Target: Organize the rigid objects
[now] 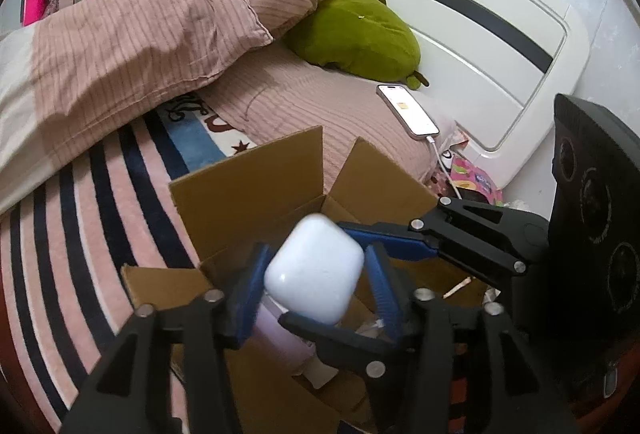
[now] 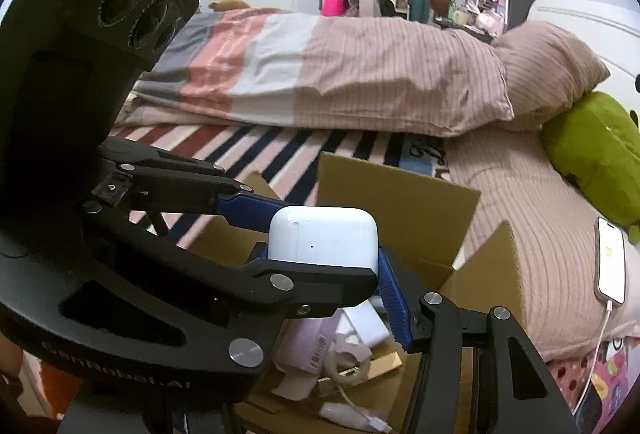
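Observation:
A white earbud case (image 1: 314, 270) hangs over an open cardboard box (image 1: 256, 177) on the bed. My left gripper (image 1: 314, 280) has its blue pads against the case on both sides. My right gripper (image 1: 384, 274) comes in from the right, one finger above the case and one below it. In the right wrist view the case (image 2: 324, 240) sits between my right gripper's (image 2: 324, 262) blue pads, with the left gripper's fingers (image 2: 248, 203) crossing from the left. The box (image 2: 400, 201) holds small white and lilac items (image 2: 316, 346).
A phone (image 1: 408, 109) on a charging cable lies on the pink bedding near the white headboard (image 1: 480, 33). A green plush (image 1: 356, 33) and a striped pillow (image 1: 132, 45) sit behind the box. A striped blanket (image 1: 80, 234) covers the bed to the left.

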Demonstrator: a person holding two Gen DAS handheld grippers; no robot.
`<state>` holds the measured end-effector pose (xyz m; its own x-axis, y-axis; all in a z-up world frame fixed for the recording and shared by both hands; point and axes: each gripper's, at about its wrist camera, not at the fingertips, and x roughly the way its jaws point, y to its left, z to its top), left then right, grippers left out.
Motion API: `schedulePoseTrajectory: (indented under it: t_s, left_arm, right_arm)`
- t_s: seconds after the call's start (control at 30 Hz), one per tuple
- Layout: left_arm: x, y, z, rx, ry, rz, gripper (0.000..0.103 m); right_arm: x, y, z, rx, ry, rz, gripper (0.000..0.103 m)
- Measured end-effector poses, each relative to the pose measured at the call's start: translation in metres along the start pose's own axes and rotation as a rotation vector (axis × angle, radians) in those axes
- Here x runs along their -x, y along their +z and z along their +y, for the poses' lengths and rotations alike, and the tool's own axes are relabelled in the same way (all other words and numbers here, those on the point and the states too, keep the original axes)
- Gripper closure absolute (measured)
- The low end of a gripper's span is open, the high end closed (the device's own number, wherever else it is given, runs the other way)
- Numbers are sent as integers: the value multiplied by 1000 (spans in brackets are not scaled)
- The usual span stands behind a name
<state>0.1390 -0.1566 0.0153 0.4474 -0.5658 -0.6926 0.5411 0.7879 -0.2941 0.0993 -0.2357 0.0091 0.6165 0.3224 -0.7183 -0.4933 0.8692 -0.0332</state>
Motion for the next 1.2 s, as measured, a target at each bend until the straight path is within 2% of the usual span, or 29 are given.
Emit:
schedulePoseTrajectory:
  t_s: [0.07,0.1,0.17,0.27,0.4,0.6,0.67,0.77,0.87,1.2]
  left_arm:
    - [1,-1,0,5,18,-13,27]
    - [4,-1,2,12,27,-22,25]
    - [9,-3,5,25,48,-30,25]
    - [22,-9,12,50,83,-57,19]
    - [50,-21,20,88,164,-114,18]
    - [103,-48,36,172,339,-206,17]
    - [117,-56,40,197,376,-233,12]
    - [138,-69,45,230,458,-275,11]
    - [150,-78,48,247,526,-293,11]
    - [161,-90,52,268,586,-302,11]
  right_arm:
    - [-4,-1,-3,0,1,19,52]
    - [-4,-2,-4,0,-2,20,50]
    - [-2,-3,-4,0,-8,17,40]
    - [1,-2,-4,-3,-6,12,39]
    - [5,-1,-3,-8,9,4,38]
    - [19,4,3,0,72,-69,20]
    - [24,5,5,2,101,-101,13]
    - [30,5,8,10,132,-137,7]
    - [35,6,12,32,152,-170,6]
    - [41,4,11,31,196,-202,6]
